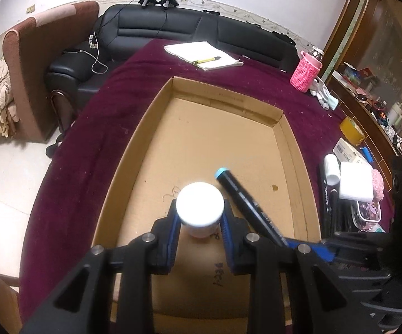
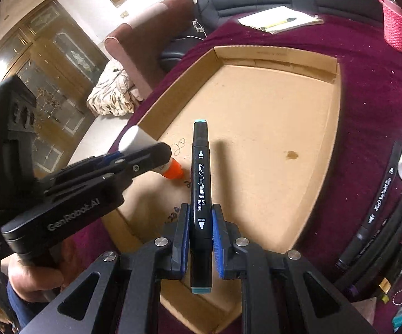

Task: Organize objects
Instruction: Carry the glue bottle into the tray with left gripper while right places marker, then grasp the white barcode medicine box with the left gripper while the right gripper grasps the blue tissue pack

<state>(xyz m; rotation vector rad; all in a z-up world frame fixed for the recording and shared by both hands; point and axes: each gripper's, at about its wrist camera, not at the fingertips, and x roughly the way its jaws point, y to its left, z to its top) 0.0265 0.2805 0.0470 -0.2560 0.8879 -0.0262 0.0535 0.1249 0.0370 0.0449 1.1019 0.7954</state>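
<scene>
A shallow cardboard tray (image 1: 290,144) lies on the maroon tablecloth. My left gripper (image 1: 200,208) is shut on a glue stick (image 1: 200,204), whose white cap faces the camera. In the right wrist view the glue stick (image 2: 173,171) shows an orange lower end, tilted, at or just above the tray floor near the left wall; I cannot tell whether it touches. My right gripper (image 2: 201,208) is shut on a black art marker (image 2: 200,167) with teal ends, held over the tray and pointing forward. In the left wrist view the marker (image 1: 240,192) slants just to the right of the glue stick.
To the tray's right lie more black markers (image 1: 326,194), a white tube (image 1: 331,167) and a white box (image 1: 355,181). At the table's far end are a notepad with a yellow pen (image 1: 205,54) and a pink knitted bottle (image 1: 305,71). Beyond it stands a black sofa (image 1: 187,25).
</scene>
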